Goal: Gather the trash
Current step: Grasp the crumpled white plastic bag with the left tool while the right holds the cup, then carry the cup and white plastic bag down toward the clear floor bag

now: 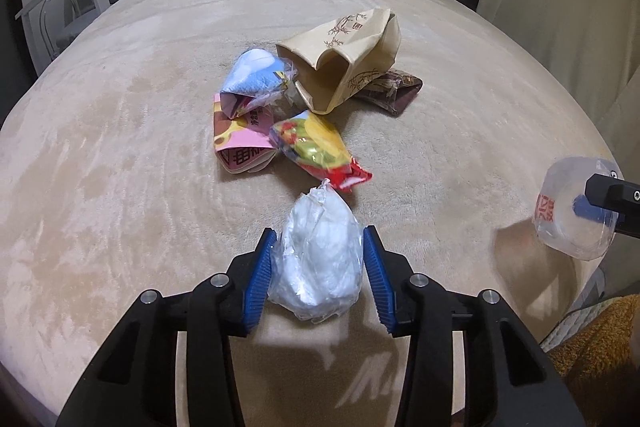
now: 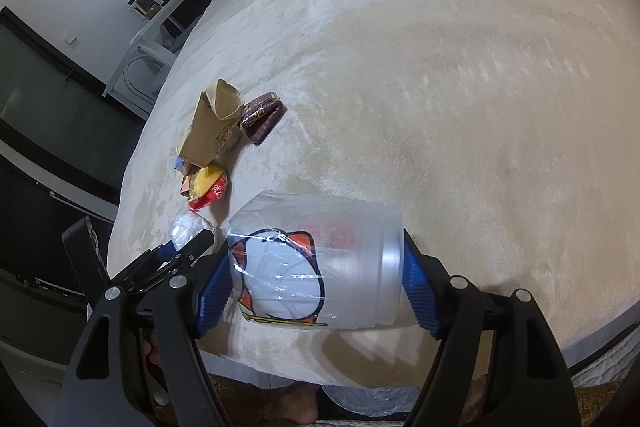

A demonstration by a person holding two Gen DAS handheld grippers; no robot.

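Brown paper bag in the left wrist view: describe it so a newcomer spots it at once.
On the beige bed, find the trash pile at its middle. The brown paper bag lies on its side at the far end, mouth open towards the camera. It alone is plain tan with bamboo line drawings; its neighbours are colourful wrappers.
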